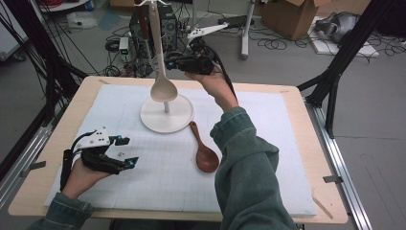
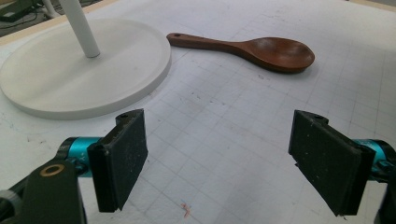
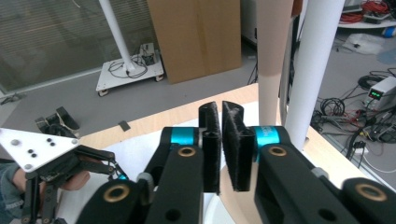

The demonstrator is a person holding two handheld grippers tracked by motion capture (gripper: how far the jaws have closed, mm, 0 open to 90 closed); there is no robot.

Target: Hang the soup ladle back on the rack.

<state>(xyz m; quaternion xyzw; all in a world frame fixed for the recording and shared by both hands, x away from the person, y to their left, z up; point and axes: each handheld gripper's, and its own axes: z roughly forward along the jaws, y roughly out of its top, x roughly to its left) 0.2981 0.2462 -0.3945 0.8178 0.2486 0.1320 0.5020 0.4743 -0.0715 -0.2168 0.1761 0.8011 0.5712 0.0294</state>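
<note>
— What colours are the spoons?
— The hanging spoon point(image 1: 162, 86) is pale beige; the one lying right of the white stand point(image 1: 166, 115) is reddish-brown point(image 1: 205, 153).
— And the mat point(image 1: 268, 158)?
— White, with a faint grey grid, on a light wooden table point(image 1: 325, 191).

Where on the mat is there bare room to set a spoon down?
Free: the mat right of the brown spoon, and the near strip between the left claw and that spoon. Crowded: around the white stand base, where the pale spoon hangs.

Pale beige spoon point(image 1: 162, 72) is hanging bowl-down beside the white stand's post point(image 1: 166, 106); brown wooden spoon point(image 1: 204, 152) is lying flat beside the base.
</note>
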